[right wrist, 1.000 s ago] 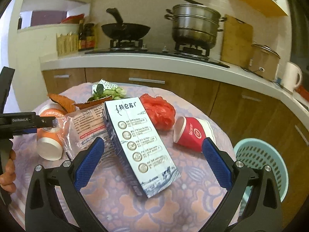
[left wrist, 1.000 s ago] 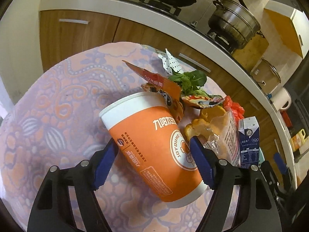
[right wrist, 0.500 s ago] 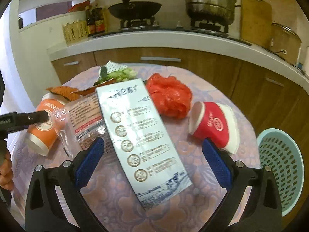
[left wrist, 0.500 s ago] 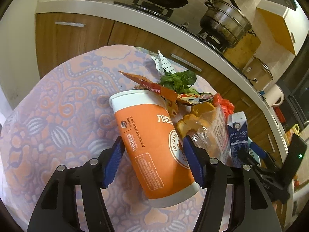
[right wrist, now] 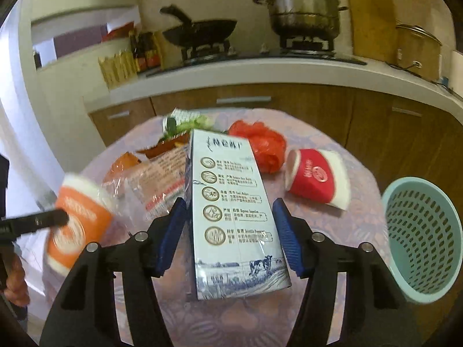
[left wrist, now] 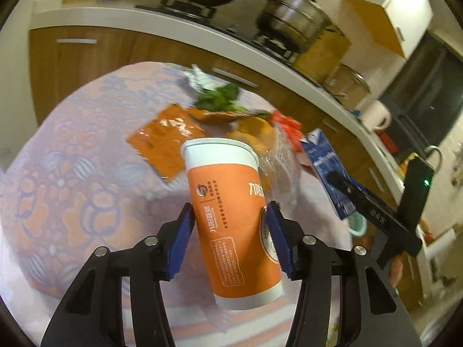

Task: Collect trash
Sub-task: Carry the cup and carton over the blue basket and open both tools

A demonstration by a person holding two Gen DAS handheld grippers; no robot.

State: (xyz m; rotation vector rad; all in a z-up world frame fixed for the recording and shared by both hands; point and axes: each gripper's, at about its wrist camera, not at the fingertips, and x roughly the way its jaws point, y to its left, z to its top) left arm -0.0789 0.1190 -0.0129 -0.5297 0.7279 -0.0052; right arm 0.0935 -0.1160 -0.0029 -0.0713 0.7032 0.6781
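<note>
The left gripper, its fingers just closing, clamps the orange cup, lifted off the surface. The right gripper, also just closing, pinches the carton. A red cup lies at 2 o'clock; the basket stands at 3.

Steel steamer pot and black wok on stove, far ahead. Sauce bottles ahead left. Patterned tablecloth below.
</note>
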